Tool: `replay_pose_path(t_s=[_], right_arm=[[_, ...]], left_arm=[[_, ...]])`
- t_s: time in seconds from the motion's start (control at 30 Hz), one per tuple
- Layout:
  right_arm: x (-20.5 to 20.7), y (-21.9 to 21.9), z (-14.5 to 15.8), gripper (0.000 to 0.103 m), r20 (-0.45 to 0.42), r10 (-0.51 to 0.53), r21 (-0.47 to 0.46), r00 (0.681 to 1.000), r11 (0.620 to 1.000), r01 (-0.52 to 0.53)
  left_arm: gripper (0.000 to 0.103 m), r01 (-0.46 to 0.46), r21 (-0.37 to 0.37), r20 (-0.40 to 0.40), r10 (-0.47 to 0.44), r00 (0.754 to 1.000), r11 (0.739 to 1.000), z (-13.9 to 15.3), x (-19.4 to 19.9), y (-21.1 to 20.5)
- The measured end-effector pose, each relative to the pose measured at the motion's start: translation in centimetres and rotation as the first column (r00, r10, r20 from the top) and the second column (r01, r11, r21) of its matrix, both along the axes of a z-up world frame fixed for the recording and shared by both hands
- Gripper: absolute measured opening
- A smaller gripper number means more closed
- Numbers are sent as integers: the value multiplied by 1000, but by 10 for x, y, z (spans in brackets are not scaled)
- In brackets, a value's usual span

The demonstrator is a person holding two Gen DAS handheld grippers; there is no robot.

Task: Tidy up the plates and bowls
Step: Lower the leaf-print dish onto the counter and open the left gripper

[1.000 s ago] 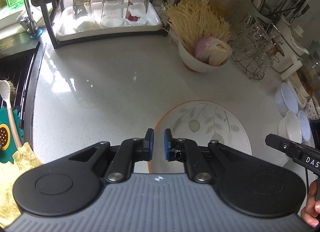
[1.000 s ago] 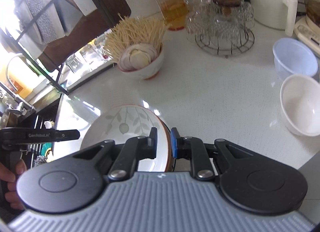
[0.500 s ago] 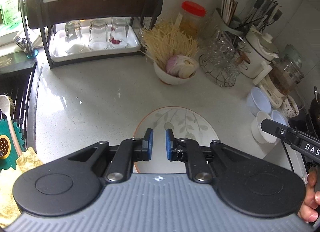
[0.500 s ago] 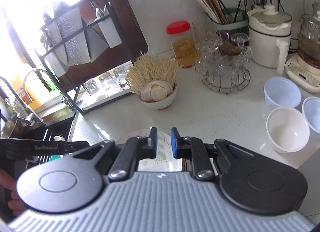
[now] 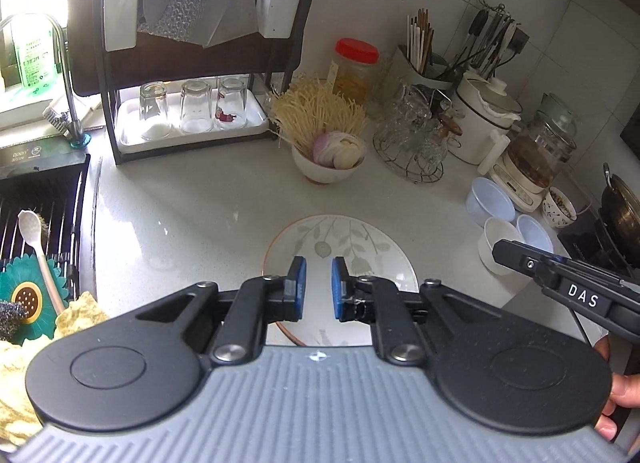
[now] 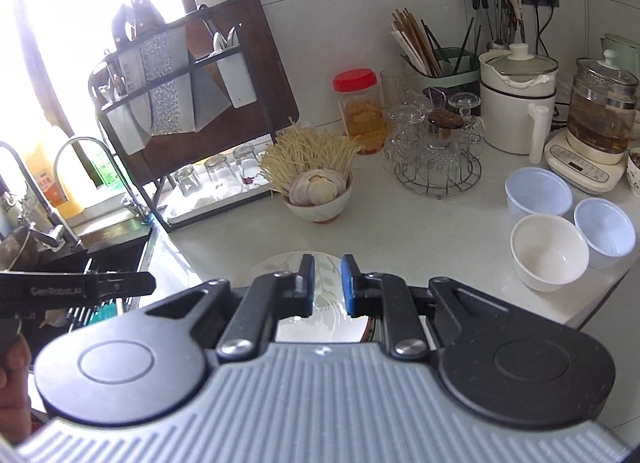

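Left gripper [image 5: 317, 283]: angled down over the counter [image 5: 192, 207], jaws nearly together, pinching nothing. Plate [image 5: 352, 247]: flat on counter below both tools, near edge hidden by gripper bodies. Right gripper [image 6: 327, 284]: likewise angled down, jaws close-set, empty. Bowls [image 6: 550, 251]: clustered far right, apart.

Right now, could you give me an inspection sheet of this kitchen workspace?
Surface: white speckled counter, glossy, no spills seen.
Job's things: round leaf-patterned plate flat on the counter; white ceramic bowl beside two pale blue plastic bowls.
Clutter: bowl of dry noodles, wire stand of glass cups, red-lidded jar.
Grippers: left gripper and right gripper nearly shut, holding nothing, above the plate.
Cables: black cords at the wall socket.
Surroundings: sink, black rack of upturned glasses.
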State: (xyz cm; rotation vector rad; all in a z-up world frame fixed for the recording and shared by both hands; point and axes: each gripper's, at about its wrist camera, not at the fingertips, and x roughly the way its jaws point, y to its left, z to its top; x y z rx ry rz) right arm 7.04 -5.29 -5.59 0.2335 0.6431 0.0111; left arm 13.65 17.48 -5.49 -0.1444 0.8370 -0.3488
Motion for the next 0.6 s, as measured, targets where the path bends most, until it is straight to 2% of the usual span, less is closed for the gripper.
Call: replay_pose_path(t_s=[0.23, 0.47, 0.6], right_arm=[[-7, -11, -5, 18, -11, -22, 5, 1000, 1000, 22], [12, -50, -10, 18, -2, -68, 6, 998, 998, 68], [24, -73, -10, 18, 5, -73, 10, 997, 997, 73]], left_arm=[[16, 18, 5, -25, -18, 1000, 1000, -6, -2, -15], [16, 34, 28, -15, -34, 999, 999, -5, 17, -59], [16, 26, 13, -27, -26, 999, 1000, -3, 34, -84]])
